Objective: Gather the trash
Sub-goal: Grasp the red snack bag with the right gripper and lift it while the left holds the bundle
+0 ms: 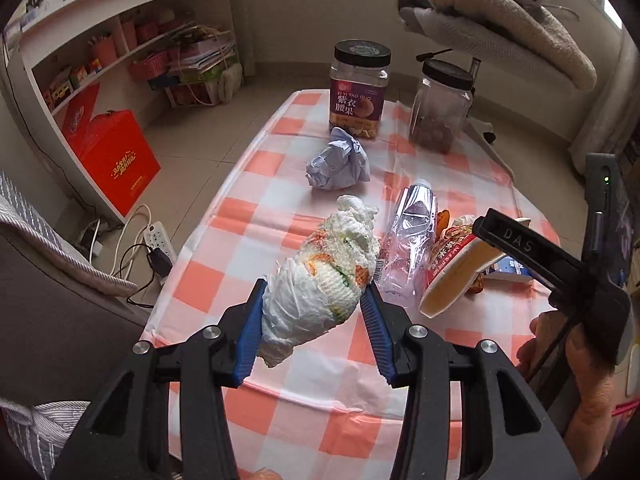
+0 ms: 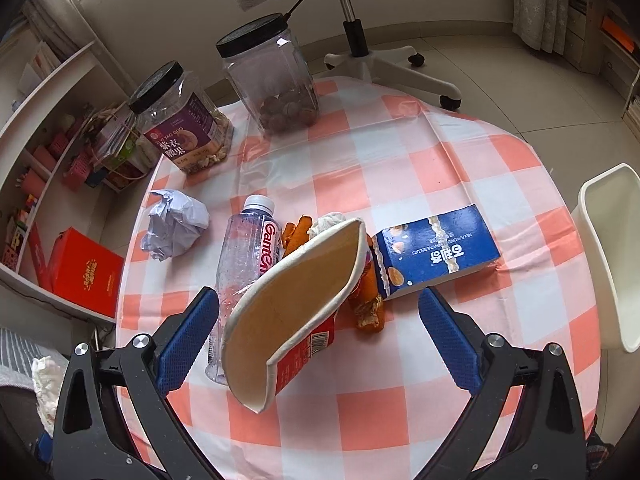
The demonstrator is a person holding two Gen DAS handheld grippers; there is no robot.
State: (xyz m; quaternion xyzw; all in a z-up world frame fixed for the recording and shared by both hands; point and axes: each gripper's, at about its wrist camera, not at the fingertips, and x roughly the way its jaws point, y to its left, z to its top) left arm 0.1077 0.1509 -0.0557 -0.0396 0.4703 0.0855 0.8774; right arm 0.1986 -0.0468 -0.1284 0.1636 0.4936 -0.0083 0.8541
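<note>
My left gripper [image 1: 314, 292] is shut on a crumpled white paper towel [image 1: 326, 276] with orange and green print, held above the checked tablecloth [image 1: 256, 208]. My right gripper [image 2: 320, 308] is open; a squashed red paper cup [image 2: 288, 312] lies between its jaws, touching neither. Next to the cup lie an empty plastic bottle [image 2: 240, 264], a blue biscuit box [image 2: 436, 248] and orange snack pieces [image 2: 368, 300]. A crumpled pale blue paper ball [image 1: 338, 162] lies farther back; it also shows in the right wrist view [image 2: 174, 226].
Two black-lidded jars stand at the table's far end: one with a purple label [image 1: 358, 92], one with dark round snacks [image 1: 438, 108]. A white bin [image 2: 612, 256] stands off the table's right edge. An office chair [image 2: 360, 40] and shelves [image 1: 120, 52] lie beyond.
</note>
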